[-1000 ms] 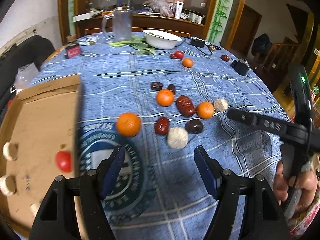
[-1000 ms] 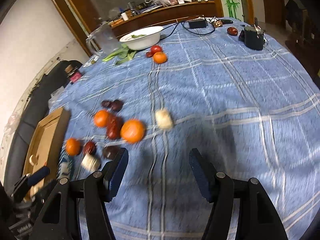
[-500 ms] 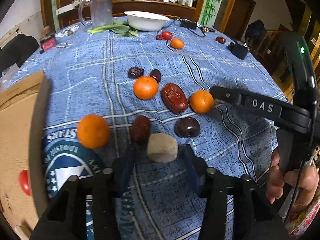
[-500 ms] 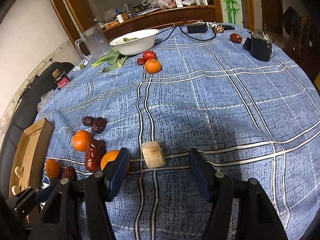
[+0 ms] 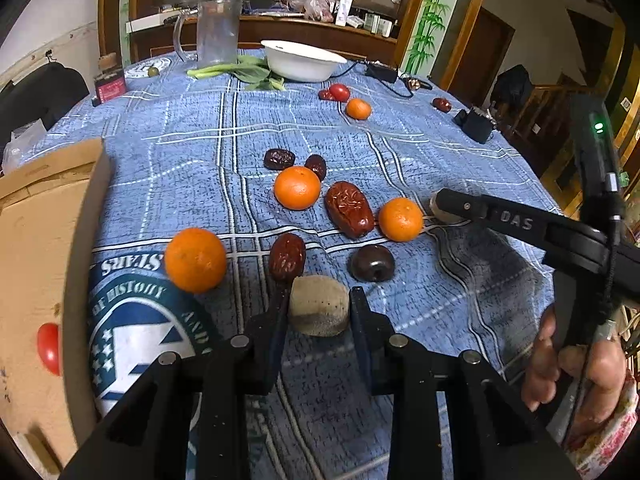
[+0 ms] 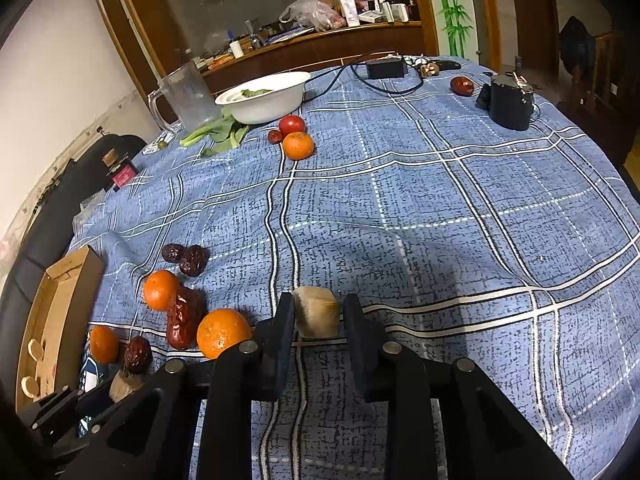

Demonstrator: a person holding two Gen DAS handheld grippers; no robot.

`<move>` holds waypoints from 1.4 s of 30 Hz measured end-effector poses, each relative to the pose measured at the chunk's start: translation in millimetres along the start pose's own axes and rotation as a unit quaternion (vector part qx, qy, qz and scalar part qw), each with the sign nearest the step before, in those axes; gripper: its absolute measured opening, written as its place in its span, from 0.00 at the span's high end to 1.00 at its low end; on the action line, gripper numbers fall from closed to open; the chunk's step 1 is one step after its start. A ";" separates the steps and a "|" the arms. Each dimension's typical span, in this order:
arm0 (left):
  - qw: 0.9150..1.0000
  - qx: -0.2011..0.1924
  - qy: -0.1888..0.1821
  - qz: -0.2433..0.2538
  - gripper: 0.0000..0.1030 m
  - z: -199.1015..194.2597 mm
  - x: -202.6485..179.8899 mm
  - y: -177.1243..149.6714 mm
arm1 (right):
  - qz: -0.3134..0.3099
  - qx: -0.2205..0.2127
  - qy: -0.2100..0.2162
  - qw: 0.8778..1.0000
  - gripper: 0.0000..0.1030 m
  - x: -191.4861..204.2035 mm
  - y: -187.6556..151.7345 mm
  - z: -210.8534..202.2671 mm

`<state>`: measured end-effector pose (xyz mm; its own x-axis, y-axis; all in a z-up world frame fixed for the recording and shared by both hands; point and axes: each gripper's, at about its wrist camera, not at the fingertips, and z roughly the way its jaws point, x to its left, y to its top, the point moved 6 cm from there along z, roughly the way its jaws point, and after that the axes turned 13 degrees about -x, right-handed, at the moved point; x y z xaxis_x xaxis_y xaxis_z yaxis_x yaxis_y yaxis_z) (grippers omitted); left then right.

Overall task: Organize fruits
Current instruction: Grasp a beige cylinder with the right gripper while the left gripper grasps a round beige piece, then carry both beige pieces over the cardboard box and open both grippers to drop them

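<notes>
Oranges (image 5: 297,187), red dates (image 5: 349,209) and dark fruits (image 5: 372,263) lie loose on the blue checked tablecloth (image 5: 192,148). My left gripper (image 5: 318,306) is shut on a pale beige chunk (image 5: 318,304) resting on the cloth. My right gripper (image 6: 316,314) is shut on a second pale chunk (image 6: 316,316), right of an orange (image 6: 223,333). The right gripper also shows in the left wrist view (image 5: 444,204). A cardboard box (image 5: 36,264) at the left holds a small red tomato (image 5: 48,348) and pale pieces.
At the far side stand a white bowl (image 5: 302,65), a clear jug (image 5: 214,32), green leaves (image 5: 240,72), a tomato with an orange (image 6: 296,136), a black charger with cable (image 6: 386,68) and a black pouch (image 6: 508,104). A dark sofa lies past the left edge.
Both grippers moved forward and down over a pale chunk each, and their jaws closed from wide open onto the chunks.
</notes>
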<state>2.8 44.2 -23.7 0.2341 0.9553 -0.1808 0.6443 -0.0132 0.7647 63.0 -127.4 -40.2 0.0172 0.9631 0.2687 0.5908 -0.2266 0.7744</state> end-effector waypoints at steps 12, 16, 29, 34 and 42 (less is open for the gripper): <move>0.996 -0.059 0.029 -0.055 0.71 -91.4 52.5 5.1 | -0.016 -0.005 0.019 1.000 0.83 25.1 -25.1 -45.2; 0.993 -0.077 0.038 -0.086 0.71 -123.8 76.9 -2.4 | -0.032 -0.024 0.026 0.999 0.82 39.5 -22.6 -72.7; 0.986 -0.114 0.056 -0.106 0.71 -174.0 105.2 -15.2 | -0.092 -0.015 -0.007 0.996 0.50 40.2 -25.4 -48.3; 0.988 -0.093 0.060 -0.106 0.71 -155.6 108.8 -21.2 | -0.149 0.005 -0.021 0.989 0.50 41.9 -24.5 -20.0; 0.990 -0.068 0.058 -0.107 0.71 -128.4 109.1 -23.1 | -0.123 0.025 0.013 0.992 0.72 33.7 -23.5 -5.9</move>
<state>-80.0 186.7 18.2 0.0132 0.9593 -0.2820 0.5637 0.2258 0.7945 45.0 -90.5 -46.0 -0.1526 0.9841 0.0911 0.6142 0.0222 0.7888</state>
